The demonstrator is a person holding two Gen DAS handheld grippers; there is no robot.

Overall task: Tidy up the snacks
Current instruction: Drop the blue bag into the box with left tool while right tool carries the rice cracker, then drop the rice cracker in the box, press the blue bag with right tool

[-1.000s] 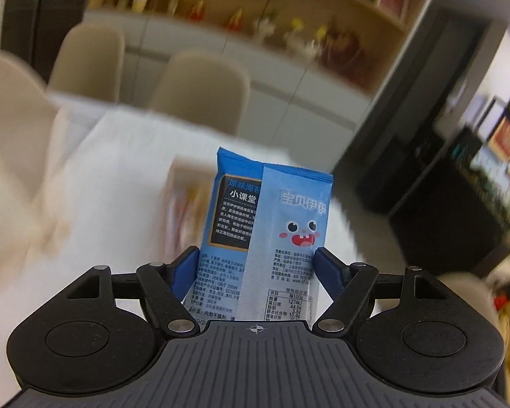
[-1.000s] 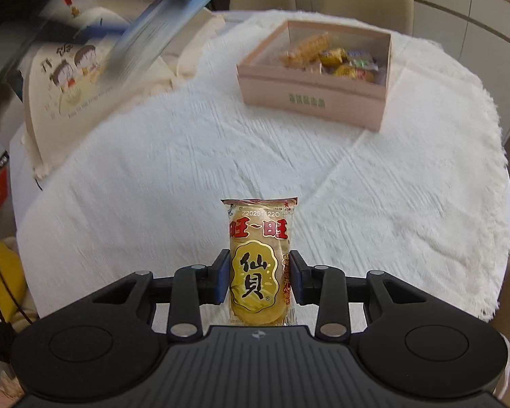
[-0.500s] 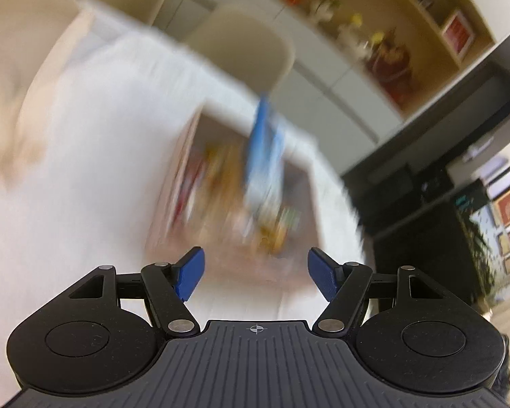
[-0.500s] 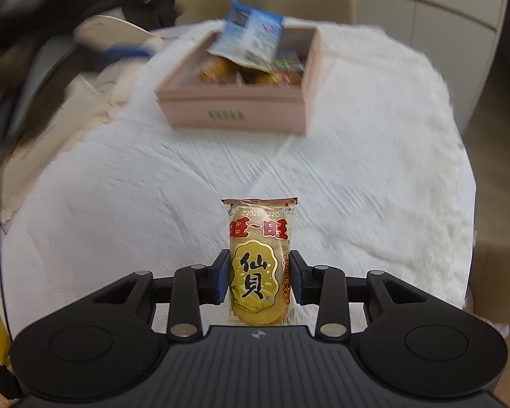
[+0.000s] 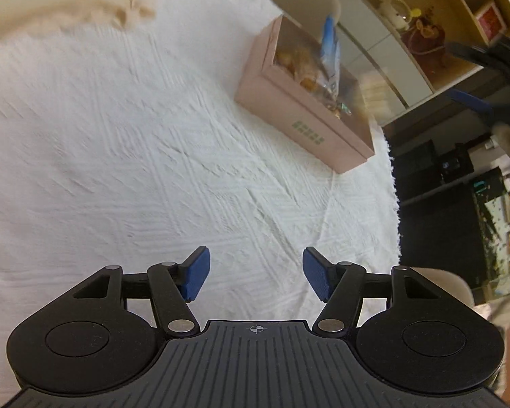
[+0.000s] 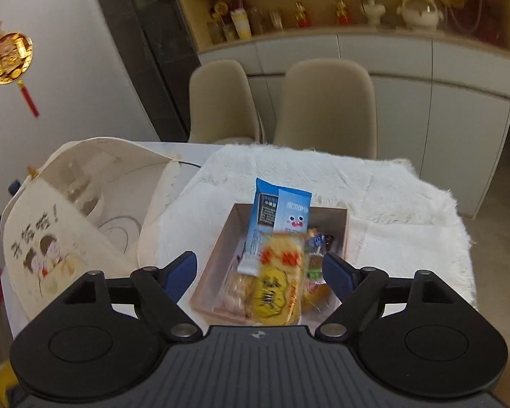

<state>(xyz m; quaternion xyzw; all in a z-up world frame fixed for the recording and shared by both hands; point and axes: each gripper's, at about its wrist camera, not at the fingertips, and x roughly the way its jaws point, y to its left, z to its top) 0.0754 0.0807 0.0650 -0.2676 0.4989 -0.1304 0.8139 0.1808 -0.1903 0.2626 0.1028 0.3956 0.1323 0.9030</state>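
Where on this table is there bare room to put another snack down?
The white cloth is bare between the left hand-held gripper and the pink box. The box is crowded: blue packet, yellow cracker pack, candies. The cream cover takes the far left side.

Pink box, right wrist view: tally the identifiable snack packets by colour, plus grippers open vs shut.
Blue packet in the box: 1
Yellow packet: 1
Other wrappers: blurred, uncountable
Open grippers: 2, left and right
Shut grippers: 0
Total: 2 packets, 2 grippers
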